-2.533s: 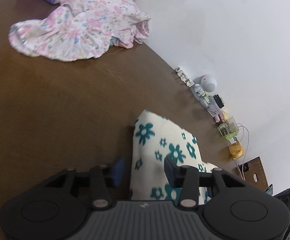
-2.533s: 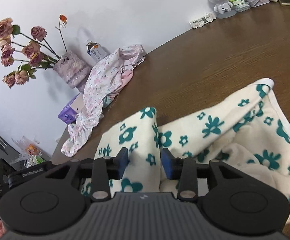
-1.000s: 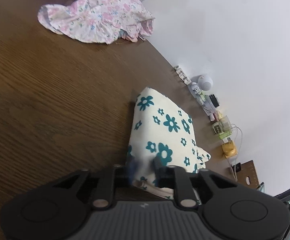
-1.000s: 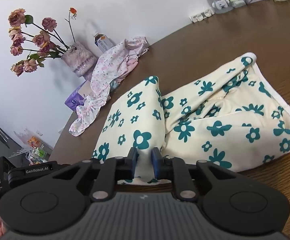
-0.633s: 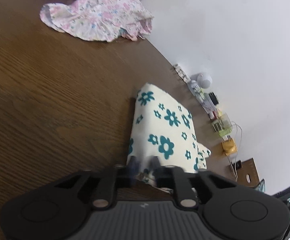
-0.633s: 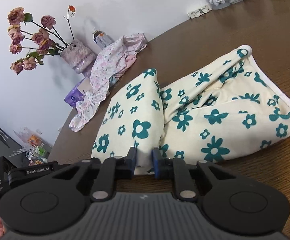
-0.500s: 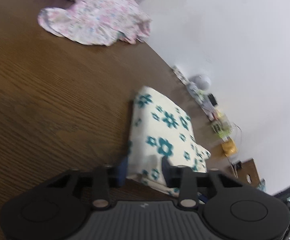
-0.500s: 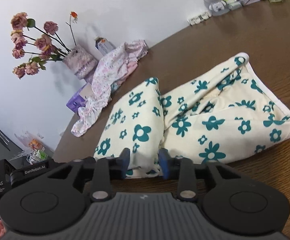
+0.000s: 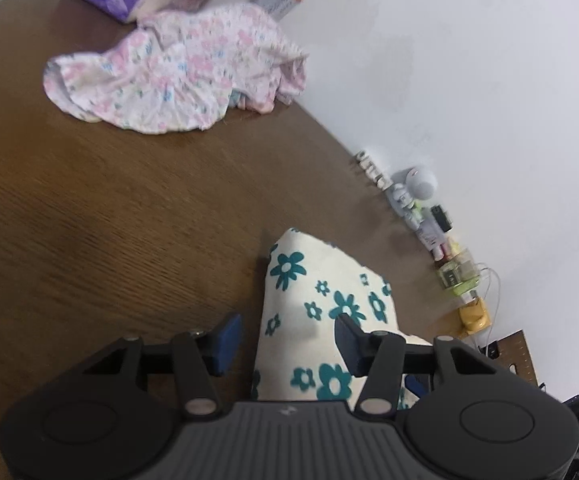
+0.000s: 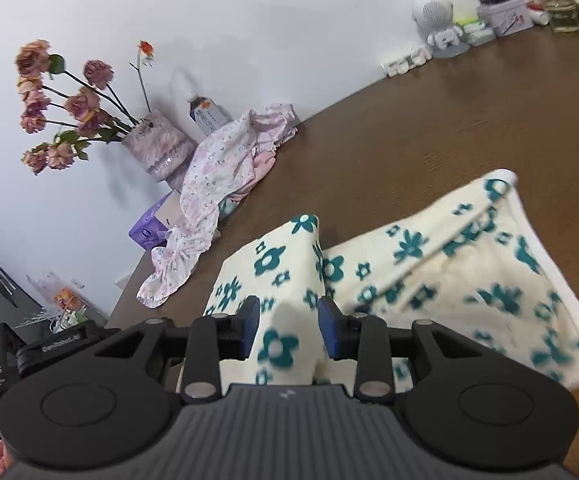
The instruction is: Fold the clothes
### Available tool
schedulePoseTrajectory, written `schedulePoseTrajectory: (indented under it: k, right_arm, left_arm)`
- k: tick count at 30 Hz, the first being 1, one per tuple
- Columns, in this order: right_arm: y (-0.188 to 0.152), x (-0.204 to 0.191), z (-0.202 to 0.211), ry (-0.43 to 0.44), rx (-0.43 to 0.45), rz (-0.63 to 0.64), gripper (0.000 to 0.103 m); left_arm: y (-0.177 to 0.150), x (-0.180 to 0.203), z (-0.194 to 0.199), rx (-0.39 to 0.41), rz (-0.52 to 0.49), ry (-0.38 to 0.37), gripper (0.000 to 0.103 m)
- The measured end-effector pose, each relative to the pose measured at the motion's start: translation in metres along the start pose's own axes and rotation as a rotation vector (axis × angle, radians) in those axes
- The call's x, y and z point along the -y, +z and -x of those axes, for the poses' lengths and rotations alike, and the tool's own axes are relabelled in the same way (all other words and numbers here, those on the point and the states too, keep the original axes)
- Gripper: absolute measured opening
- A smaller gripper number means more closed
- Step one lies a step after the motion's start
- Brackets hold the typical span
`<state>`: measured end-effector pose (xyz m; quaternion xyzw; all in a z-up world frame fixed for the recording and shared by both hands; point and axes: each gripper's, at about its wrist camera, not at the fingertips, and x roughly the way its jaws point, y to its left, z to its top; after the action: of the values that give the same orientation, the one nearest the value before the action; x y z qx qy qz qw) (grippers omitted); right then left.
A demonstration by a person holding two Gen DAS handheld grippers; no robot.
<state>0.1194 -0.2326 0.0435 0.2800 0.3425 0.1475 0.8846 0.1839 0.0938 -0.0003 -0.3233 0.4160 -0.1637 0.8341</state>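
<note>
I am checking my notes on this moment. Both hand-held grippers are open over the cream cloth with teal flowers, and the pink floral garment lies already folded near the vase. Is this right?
Not quite. The pink floral garment is not folded; it lies crumpled in a heap near the vase, as the right wrist view shows. The rest holds: the left hand-held gripper and right hand-held gripper are open over the cream cloth.

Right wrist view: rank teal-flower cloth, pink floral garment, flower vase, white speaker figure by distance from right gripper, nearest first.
1. Teal-flower cloth: directly ahead, between the open jaws of the right gripper.
2. Pink floral garment: ahead-left, mid-table.
3. Flower vase: left, behind the garment, by the wall.
4. White speaker figure: far right, at the wall.
</note>
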Motion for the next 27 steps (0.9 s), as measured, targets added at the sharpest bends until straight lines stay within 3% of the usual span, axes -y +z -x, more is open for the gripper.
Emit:
schedulePoseTrajectory:
  k: [2, 3, 4, 14, 16, 19, 23, 27]
  right_arm:
    - [0.001, 0.003, -0.011, -0.006, -0.020, -0.017, 0.033]
    - [0.000, 0.004, -0.015, -0.008, -0.024, -0.019, 0.028]
    - [-0.001, 0.004, -0.018, -0.010, -0.029, -0.022, 0.025]
    - [-0.008, 0.009, -0.027, -0.005, -0.036, -0.024, 0.019]
    - [-0.008, 0.010, -0.026, -0.001, -0.034, -0.023, 0.020]
    - [-0.007, 0.012, -0.021, 0.014, -0.030, -0.025, 0.031]
    - [-0.003, 0.010, -0.007, 0.020, 0.000, 0.010, 0.032]
    - [0.002, 0.015, 0.006, 0.008, 0.028, 0.028, 0.032]
  left_arm:
    - [0.000, -0.001, -0.008, -0.018, 0.006, -0.006, 0.047]
    - [-0.001, -0.002, -0.011, -0.025, 0.007, -0.016, 0.044]
    - [-0.001, -0.003, -0.013, -0.030, 0.008, -0.023, 0.037]
    - [-0.002, -0.009, -0.015, -0.048, 0.033, -0.058, 0.045]
    - [-0.002, -0.010, -0.015, -0.049, 0.039, -0.064, 0.047]
    - [-0.002, -0.011, -0.015, -0.049, 0.043, -0.071, 0.051]
    - [-0.003, -0.009, -0.016, -0.042, 0.026, -0.070, 0.050]
    - [-0.004, -0.008, -0.018, -0.035, 0.008, -0.069, 0.037]
